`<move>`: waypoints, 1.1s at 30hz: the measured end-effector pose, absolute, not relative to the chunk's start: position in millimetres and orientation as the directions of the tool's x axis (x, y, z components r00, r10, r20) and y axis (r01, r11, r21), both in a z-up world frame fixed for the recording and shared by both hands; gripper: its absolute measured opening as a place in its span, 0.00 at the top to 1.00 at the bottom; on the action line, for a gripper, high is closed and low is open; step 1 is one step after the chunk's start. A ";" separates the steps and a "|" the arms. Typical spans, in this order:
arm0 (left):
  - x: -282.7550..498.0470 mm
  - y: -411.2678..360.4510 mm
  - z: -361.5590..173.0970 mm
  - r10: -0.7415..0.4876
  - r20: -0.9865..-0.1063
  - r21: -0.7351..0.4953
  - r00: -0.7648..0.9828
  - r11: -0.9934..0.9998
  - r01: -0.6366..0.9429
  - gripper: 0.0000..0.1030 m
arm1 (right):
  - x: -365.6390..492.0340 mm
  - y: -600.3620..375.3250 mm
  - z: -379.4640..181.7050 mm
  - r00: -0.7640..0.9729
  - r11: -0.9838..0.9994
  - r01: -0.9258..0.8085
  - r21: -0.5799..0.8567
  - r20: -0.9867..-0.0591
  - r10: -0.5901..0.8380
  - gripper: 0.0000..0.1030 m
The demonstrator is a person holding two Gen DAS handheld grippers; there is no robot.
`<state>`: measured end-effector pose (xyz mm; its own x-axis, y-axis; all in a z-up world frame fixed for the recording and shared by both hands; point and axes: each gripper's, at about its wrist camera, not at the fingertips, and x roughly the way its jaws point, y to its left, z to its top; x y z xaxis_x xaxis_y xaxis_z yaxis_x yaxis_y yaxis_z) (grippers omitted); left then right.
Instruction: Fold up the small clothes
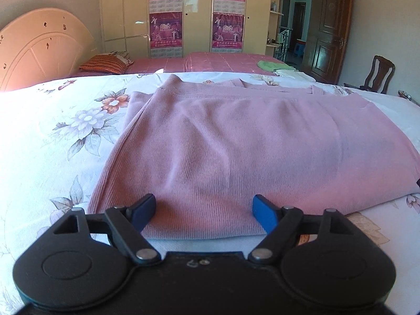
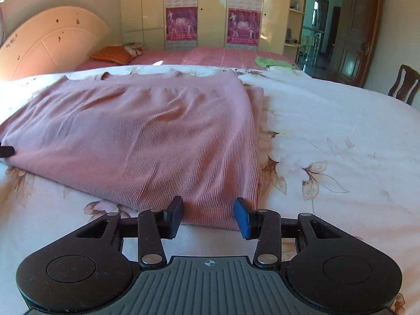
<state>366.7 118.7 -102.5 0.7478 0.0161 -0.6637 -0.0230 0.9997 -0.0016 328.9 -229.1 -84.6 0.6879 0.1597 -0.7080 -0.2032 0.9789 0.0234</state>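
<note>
Pink garment (image 1: 236,152) hem between left gripper (image 1: 204,214) spread jaws; likewise right gripper (image 2: 209,216)

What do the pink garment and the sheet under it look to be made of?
The pink garment looks like a soft rib-knit fabric, matte: fine parallel ribs run along it and it drapes in shallow wrinkles. Probably cotton or a blend; the fibre cannot be told. The floral bedsheet looks like a thin, smooth woven cloth with printed flowers and a slight sheen in the sunlight, likely cotton or polyester.

surface: bed (image 1: 52,141) with white floral sheet | on it: pink ribbed garment (image 1: 236,152), folded, lying flat | contact: resting directly on sheet
</note>
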 end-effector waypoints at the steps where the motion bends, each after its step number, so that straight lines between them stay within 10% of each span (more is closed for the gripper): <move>1: 366.8 118.4 -101.1 0.029 -0.660 0.009 0.751 0.999 -0.031 0.27 | 329.2 -228.6 -81.7 0.700 0.981 -0.191 0.030 -0.697 0.158 0.59; 33: 434.2 43.6 -94.5 -0.119 -0.666 -0.052 0.736 0.992 0.113 0.09 | 412.0 -140.0 -78.5 0.700 0.952 -0.283 0.113 -0.655 0.286 0.53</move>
<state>434.2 43.6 -94.5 0.7365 -0.1192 -0.6659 0.1132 0.9922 -0.0524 412.0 -140.0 -78.5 0.6998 0.2856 -0.6548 -0.2829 0.9525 0.1131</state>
